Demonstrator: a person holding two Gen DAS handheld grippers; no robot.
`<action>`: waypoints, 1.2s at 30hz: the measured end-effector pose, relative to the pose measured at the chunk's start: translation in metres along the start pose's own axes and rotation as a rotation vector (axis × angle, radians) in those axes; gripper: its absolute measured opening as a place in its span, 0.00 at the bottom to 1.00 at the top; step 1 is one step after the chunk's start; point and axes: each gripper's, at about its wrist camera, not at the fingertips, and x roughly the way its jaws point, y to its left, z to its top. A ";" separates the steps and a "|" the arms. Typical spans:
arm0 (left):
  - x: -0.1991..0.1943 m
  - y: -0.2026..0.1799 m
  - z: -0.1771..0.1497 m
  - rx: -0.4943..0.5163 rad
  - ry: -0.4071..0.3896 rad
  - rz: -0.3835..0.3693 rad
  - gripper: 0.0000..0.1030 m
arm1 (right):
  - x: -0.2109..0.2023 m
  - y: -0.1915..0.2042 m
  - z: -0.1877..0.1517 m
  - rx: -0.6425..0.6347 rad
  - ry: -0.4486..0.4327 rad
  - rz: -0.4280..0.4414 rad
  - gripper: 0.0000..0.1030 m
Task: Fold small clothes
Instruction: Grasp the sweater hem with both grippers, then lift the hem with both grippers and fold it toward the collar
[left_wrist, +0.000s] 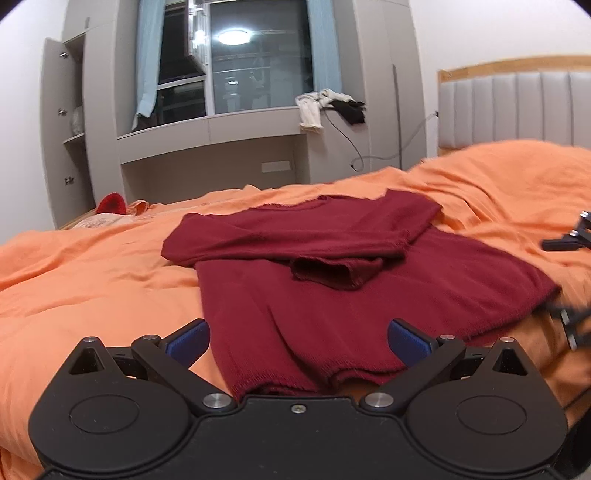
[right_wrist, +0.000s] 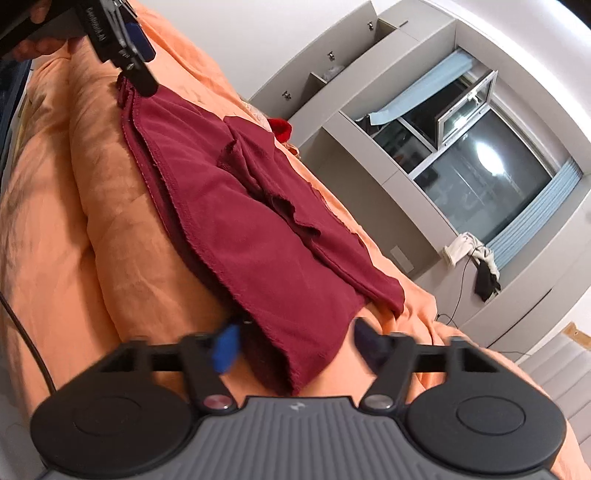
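Note:
A dark red sweater (left_wrist: 314, 291) lies flat on the orange bedspread (left_wrist: 85, 288), both sleeves folded across its chest. My left gripper (left_wrist: 297, 341) is open, its blue pads on either side of the sweater's bottom hem, just above the cloth. In the right wrist view the sweater (right_wrist: 243, 229) runs away from the camera, and my right gripper (right_wrist: 291, 350) is open around its near corner, blurred. The left gripper (right_wrist: 136, 48) shows there at the top left, over the far hem corner. The right gripper's fingers (left_wrist: 569, 240) show at the left view's right edge.
The bed's padded headboard (left_wrist: 517, 107) stands at the right. A grey wall unit with a window (left_wrist: 236, 66) and an open cupboard lies beyond the bed. Loose clothes (left_wrist: 328, 107) hang on its ledge. A small red item (left_wrist: 110, 204) lies at the bed's far edge.

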 end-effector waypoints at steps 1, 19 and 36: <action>-0.001 -0.003 -0.002 0.021 0.008 -0.001 0.99 | 0.001 0.002 0.001 -0.012 -0.002 0.008 0.38; 0.018 -0.033 -0.011 0.363 0.042 0.200 0.82 | -0.017 -0.070 -0.004 0.461 -0.095 -0.018 0.06; 0.007 -0.015 -0.008 0.468 0.072 0.253 0.05 | -0.022 -0.052 0.001 0.381 -0.085 -0.033 0.06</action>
